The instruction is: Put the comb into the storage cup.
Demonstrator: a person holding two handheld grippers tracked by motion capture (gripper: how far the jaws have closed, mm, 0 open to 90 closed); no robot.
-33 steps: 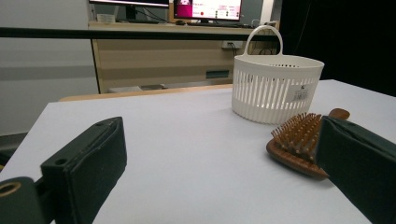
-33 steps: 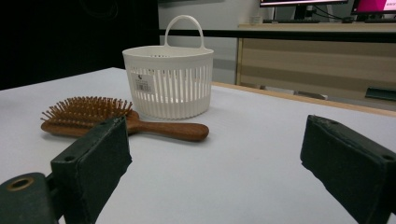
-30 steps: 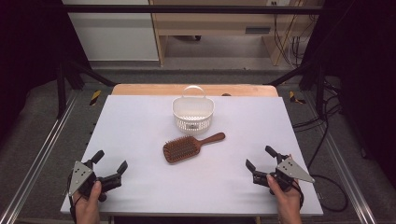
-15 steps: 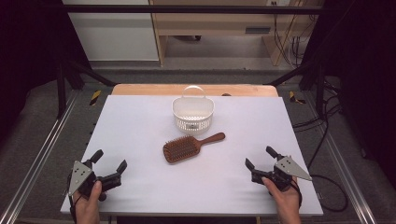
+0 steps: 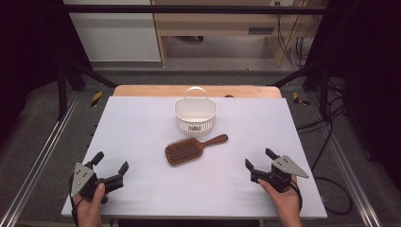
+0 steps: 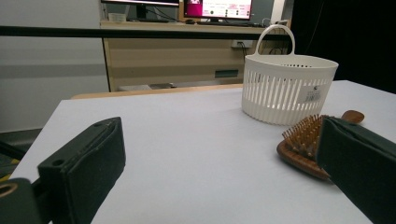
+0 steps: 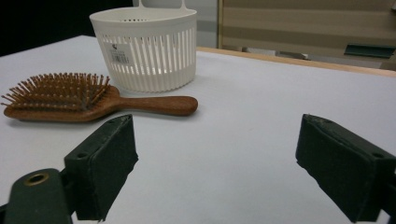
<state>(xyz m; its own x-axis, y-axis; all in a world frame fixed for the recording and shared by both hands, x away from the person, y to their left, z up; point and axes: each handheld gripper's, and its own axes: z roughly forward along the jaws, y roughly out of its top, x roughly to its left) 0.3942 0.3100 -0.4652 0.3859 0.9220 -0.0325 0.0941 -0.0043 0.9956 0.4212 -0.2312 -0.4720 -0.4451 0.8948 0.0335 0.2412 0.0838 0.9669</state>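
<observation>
A wooden hairbrush [image 5: 189, 149] lies bristles up in the middle of the white table [image 5: 142, 127], its handle pointing right and toward the back. Just behind it stands a white slatted basket [image 5: 195, 115] with a loop handle. My left gripper [image 5: 112, 161] rests open near the front left corner, held in a hand. My right gripper [image 5: 258, 158] sits at the front right; its jaws have just been closing a little, stay wide apart and have nothing between them. The left gripper view has the brush [image 6: 303, 140] and basket [image 6: 289, 88] ahead. The right gripper view has the brush [image 7: 70, 98] and basket [image 7: 149, 51] to the left.
A wooden strip [image 5: 142, 90] borders the table's far edge. Metal rails [image 5: 42, 156] run along both sides, and cables [image 5: 331, 142] lie on the floor at the right. Shelving [image 5: 222, 23] stands beyond the table.
My right gripper has edged slightly to the left. The left gripper, the brush and the basket have stayed put.
</observation>
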